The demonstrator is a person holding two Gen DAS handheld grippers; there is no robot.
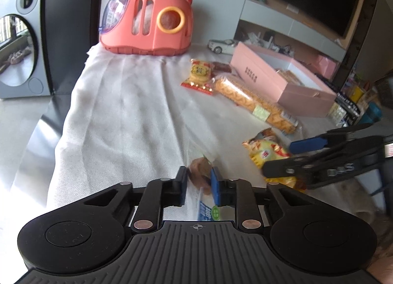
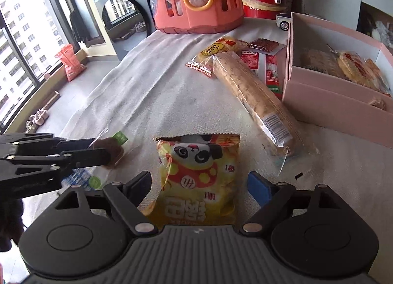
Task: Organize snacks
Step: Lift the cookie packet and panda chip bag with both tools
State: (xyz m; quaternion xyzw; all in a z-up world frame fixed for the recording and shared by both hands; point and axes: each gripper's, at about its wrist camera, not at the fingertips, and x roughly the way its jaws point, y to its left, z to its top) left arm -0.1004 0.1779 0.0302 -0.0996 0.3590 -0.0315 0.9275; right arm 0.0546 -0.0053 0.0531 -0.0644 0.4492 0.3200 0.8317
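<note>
I work over a counter (image 2: 152, 92) draped in white cloth, which gives the loose snacks a plain ground to lie on. At its far end stands a coral carrier (image 1: 147, 18), out of the way, and along the right edge sits the open pink box (image 2: 329, 102), already holding a few packets, so I judge it to be where the snacks are meant to go. Just beside the box lies a long biscuit sleeve (image 2: 255, 102), with a small cracker packet (image 1: 200, 75) near its far end, both within easy reach of the box. Nearer to me the yellow panda bag (image 2: 199, 175) lies flat between the spread jaws of my right gripper (image 2: 199, 183); its pads stand clear of both sides, so it is open and lined up for a pinch across the bag's width, nothing held yet. Smallest is the brown snack (image 1: 200, 173) in clear wrap at the near left: my left gripper (image 1: 199, 180) is closed on it, jaws narrow, pressing the wrap, which I take as a grip ready for lifting toward the box.
</note>
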